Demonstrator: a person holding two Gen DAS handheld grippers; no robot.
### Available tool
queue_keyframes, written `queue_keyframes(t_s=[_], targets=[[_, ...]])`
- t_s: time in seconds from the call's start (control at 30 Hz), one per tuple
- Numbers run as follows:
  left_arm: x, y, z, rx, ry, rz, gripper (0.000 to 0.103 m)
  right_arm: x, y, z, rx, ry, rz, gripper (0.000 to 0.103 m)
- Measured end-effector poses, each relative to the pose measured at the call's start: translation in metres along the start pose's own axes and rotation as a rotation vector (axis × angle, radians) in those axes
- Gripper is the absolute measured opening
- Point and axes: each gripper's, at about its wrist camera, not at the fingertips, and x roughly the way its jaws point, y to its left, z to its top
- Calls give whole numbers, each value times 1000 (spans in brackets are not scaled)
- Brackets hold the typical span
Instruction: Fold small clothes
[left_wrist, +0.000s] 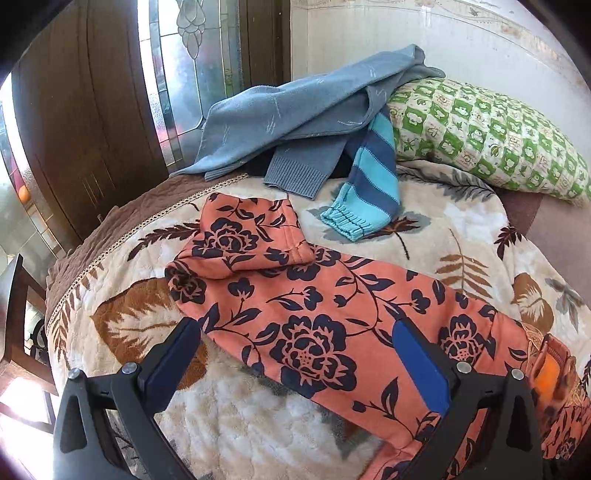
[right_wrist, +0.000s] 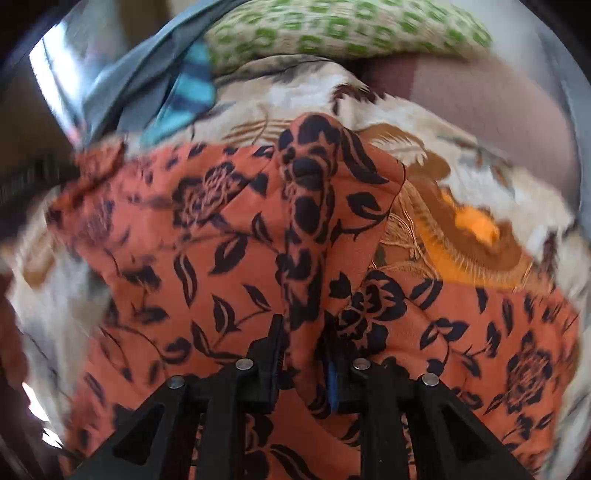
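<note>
Orange trousers with a dark flower print (left_wrist: 314, 306) lie across a leaf-patterned blanket (left_wrist: 443, 236), the far leg end folded back onto itself. My left gripper (left_wrist: 295, 336) is open and hovers just above the trousers' middle, one finger on each side. In the right wrist view my right gripper (right_wrist: 304, 332) is shut on a raised fold of the same trousers (right_wrist: 314, 206), which stands up between the jaws. That view is blurred.
A grey-blue sweater (left_wrist: 295, 114) and a blue striped garment (left_wrist: 373, 177) are piled at the far side, against a green-checked pillow (left_wrist: 480, 129). The bed's edge, brown-trimmed (left_wrist: 122, 218), is at the left, with a wooden door and a glass pane beyond.
</note>
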Motion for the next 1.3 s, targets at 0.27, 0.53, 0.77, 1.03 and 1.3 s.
queue_keyframes(t_s=[0.27,0.53,0.77,1.03,1.3], targets=[[-1,-9,2,-2,17,-45,103,-37,27,-52,-356,-163,-75,27],[13,-35,-12,41,162,-243,103,-61,-80,-71,110,-147,86,27],[32,-88,-41,187,321,-384,71,-43,-188,-110,624,-125,209,27],[28,-125,-55,339,283,-355,25,12,-222,-77,814,-67,306,27],[29,-133,-44,345,217,-377,15,45,-224,-40,790,-85,233,29]])
